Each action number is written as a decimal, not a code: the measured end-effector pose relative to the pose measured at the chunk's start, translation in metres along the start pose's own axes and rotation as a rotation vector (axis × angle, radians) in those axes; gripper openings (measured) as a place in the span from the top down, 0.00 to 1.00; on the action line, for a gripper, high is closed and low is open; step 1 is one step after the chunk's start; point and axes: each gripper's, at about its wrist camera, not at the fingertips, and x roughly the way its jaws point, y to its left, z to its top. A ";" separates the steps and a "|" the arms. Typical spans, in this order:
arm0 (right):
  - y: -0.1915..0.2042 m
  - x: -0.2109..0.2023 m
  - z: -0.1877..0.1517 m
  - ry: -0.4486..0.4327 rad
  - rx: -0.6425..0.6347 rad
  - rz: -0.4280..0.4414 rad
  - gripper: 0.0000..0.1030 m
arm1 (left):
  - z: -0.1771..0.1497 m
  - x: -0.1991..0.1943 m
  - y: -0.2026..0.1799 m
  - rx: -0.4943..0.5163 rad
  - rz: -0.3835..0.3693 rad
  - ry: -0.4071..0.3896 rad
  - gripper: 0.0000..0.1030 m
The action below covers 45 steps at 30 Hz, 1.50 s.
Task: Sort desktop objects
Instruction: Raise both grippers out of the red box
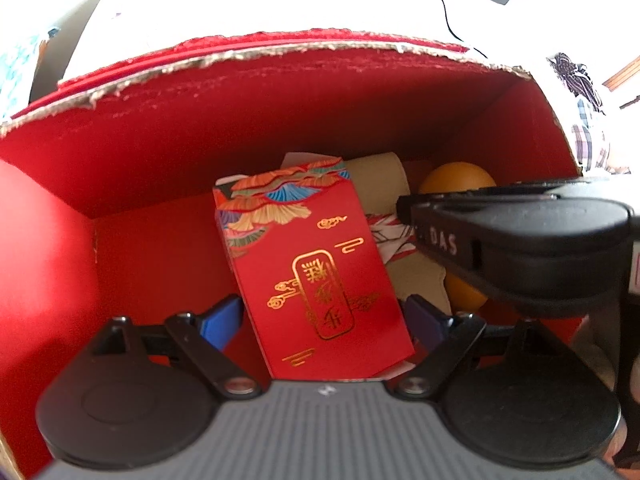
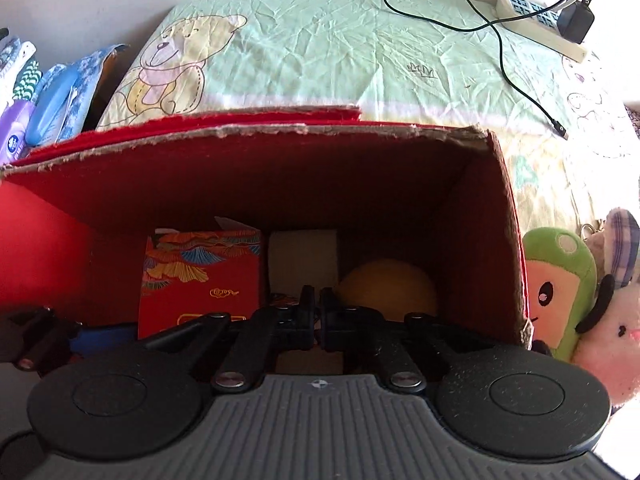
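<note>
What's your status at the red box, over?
Left tongs open astride red envelope in red box. Right tongs shut, nothing seen held. Orange ball beside them, clear of envelope.

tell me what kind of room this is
Probably a bedroom. The red box sits on a wrinkled cartoon-bear sheet, plush toys lie beside it, and a power strip with a charger cable rests on the sheet.

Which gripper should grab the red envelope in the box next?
Probably the left gripper. It is open with the red envelope lying right between its fingers. The right gripper is shut and points past it.
</note>
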 end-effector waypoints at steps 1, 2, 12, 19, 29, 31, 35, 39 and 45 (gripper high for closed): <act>-0.002 0.000 -0.001 0.014 0.005 0.006 1.00 | 0.001 0.001 -0.001 0.001 0.001 -0.003 0.15; -0.003 0.002 -0.004 0.034 0.006 0.018 0.95 | 0.001 0.001 -0.001 0.002 0.001 -0.007 0.15; -0.012 -0.011 -0.020 -0.045 0.051 0.083 0.87 | 0.001 0.000 -0.002 0.015 0.006 -0.021 0.15; -0.017 -0.016 -0.021 -0.110 0.076 0.121 0.88 | 0.001 -0.001 -0.004 0.005 0.050 -0.033 0.15; -0.016 -0.014 -0.020 -0.118 0.056 0.153 0.87 | 0.000 -0.005 -0.010 0.012 0.117 -0.061 0.15; -0.015 -0.017 -0.022 -0.127 0.060 0.151 0.87 | -0.001 -0.008 -0.011 0.008 0.138 -0.078 0.15; -0.013 -0.019 -0.024 -0.145 0.057 0.139 0.87 | -0.001 -0.012 -0.016 0.013 0.172 -0.104 0.15; -0.011 -0.020 -0.025 -0.162 0.054 0.109 0.87 | -0.004 -0.018 -0.019 0.007 0.156 -0.098 0.16; -0.013 -0.021 -0.025 -0.169 0.064 0.113 0.87 | -0.011 -0.019 -0.028 0.019 0.143 -0.077 0.20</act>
